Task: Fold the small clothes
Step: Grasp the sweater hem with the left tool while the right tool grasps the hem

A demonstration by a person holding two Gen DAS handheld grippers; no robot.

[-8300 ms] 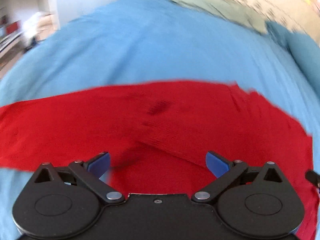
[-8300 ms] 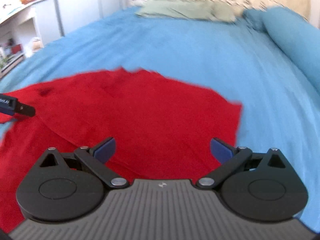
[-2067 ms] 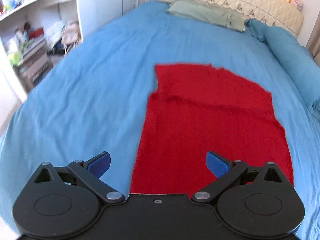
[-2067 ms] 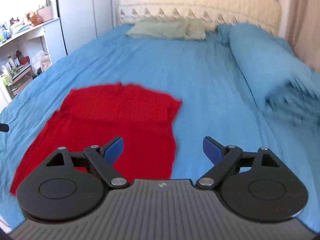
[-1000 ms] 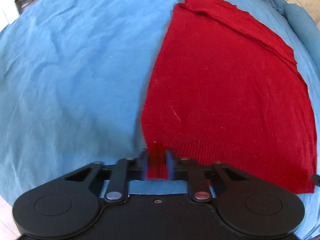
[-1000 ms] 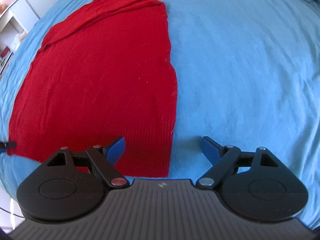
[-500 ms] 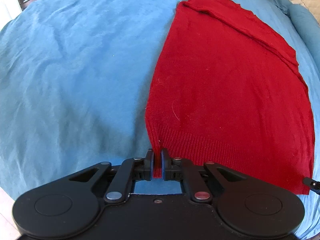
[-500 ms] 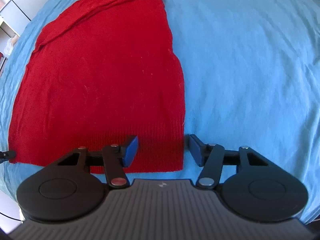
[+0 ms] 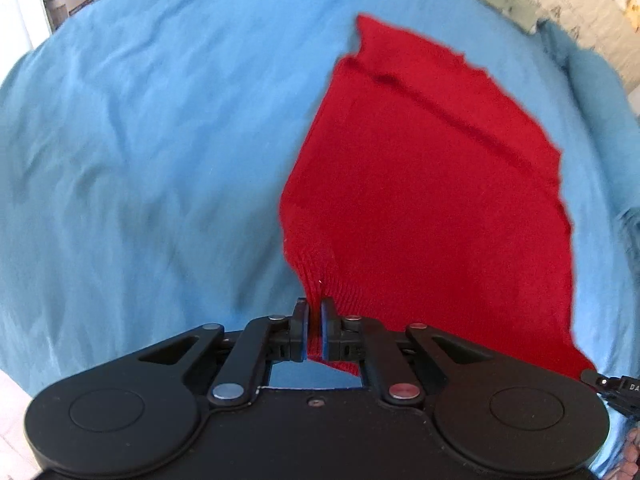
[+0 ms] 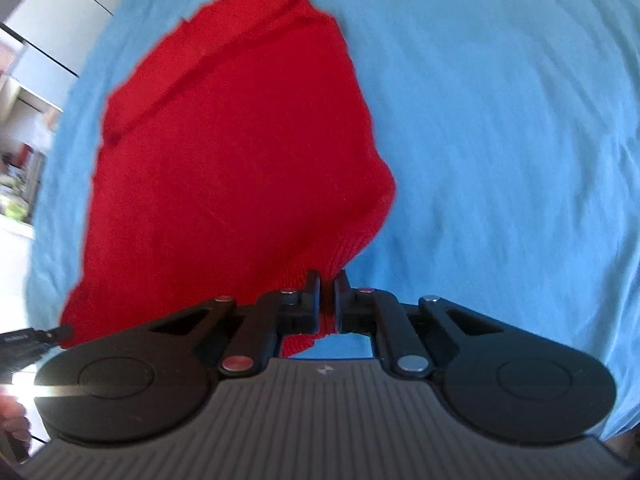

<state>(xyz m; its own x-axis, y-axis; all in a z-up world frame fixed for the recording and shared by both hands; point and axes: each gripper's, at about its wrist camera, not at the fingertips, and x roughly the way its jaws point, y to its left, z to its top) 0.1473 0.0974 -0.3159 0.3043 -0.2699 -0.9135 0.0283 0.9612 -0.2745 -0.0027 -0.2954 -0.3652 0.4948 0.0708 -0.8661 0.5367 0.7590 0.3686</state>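
Your left tongs [image 9: 314, 320] pinch the near left hem corner of the red knit sweater [image 9: 432, 184], and your right tongs [image 10: 327, 300] are clamped on its near right hem corner. The sweater lies spread on the blue bedsheet [image 9: 140, 140], both gripped corners raised off it.

Both wrist views steeply downward, close, sharing red garment [image 9: 432, 200], bedsheet [image 10: 500, 120]

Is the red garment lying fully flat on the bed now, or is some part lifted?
Partly lifted. The red garment has both near corners pinched, by the left gripper and right gripper; the rest lies on the blue bed.
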